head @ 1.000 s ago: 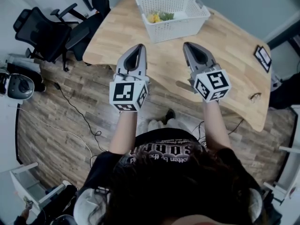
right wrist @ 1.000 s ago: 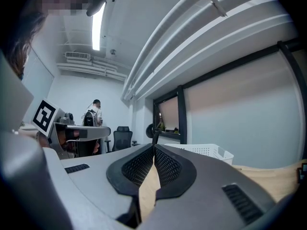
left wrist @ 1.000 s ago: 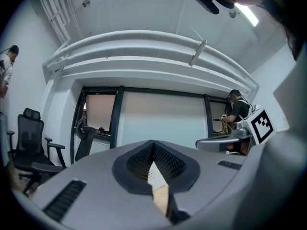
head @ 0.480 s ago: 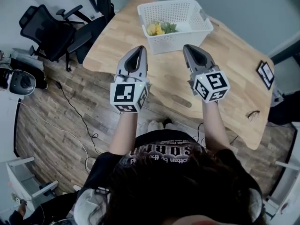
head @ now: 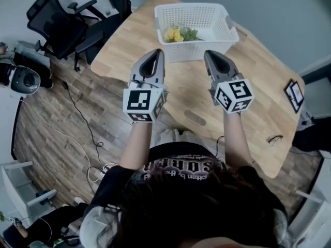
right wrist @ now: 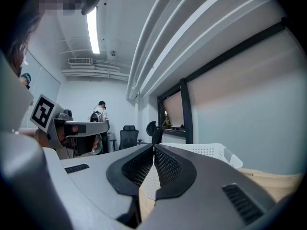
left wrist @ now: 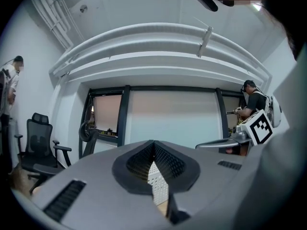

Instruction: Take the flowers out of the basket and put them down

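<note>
Wood table [head: 253, 76], white basket [head: 194, 5] w/ flowers [head: 176, 34], office chair [head: 54, 27] beside, L tongs [head: 158, 51] & R tongs [head: 207, 52] clenched, empty

Right tool [right wrist: 153, 150], jaws together and empty, level before the white basket [right wrist: 206, 152] on the wooden table [right wrist: 273, 180]

In the head view, the basket [head: 199, 49] stands on the table [head: 258, 92] at upper centre of the frame, with the flowers [head: 178, 33] in its left half. The left gripper [head: 156, 52] and right gripper [head: 209, 53] lie side by side just below the basket, tips over the table. An office chair [head: 54, 27] stands at upper left; a flat card [head: 294, 94] lies on the table at the right edge.
</note>
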Demonstrator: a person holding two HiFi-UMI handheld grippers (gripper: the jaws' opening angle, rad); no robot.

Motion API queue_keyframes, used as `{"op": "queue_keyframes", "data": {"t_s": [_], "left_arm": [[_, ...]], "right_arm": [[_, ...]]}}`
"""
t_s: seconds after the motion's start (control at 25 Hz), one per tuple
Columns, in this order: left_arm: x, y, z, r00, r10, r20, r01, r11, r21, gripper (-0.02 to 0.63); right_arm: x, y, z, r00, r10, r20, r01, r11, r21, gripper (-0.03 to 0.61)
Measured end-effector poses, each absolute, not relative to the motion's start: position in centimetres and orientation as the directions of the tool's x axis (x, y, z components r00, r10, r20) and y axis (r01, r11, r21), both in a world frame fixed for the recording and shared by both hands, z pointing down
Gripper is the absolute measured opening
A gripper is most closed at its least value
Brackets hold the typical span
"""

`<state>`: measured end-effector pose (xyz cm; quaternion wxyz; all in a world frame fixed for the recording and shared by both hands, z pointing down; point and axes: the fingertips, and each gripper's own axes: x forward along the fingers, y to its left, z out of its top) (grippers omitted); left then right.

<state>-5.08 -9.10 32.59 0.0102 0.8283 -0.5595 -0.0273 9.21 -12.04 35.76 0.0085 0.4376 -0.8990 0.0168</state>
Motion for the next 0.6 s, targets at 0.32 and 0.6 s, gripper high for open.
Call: {"op": "queue_keyframes", "data": {"t_s": [0.32, 0.6], "left_arm": [[-5.6, -11.4, 32.4, 0.339, -0.940, -0.049, -0.940, -0.341, 0.027, 0.002], [-6.7, -14.7, 32.5, 0.340, -0.939, -0.042, -0.939, -0.342, 0.030, 0.002]], "right_arm": [[9.0, -13.9, 36.5, -0.634, -0.773, 0.037, -0.773, 0.633, -0.038, 0.028], [8.1, -16.6, 36.7, -0.644, -0.763, 0.056, -0.765, 0.642, -0.049, 0.028]]}}
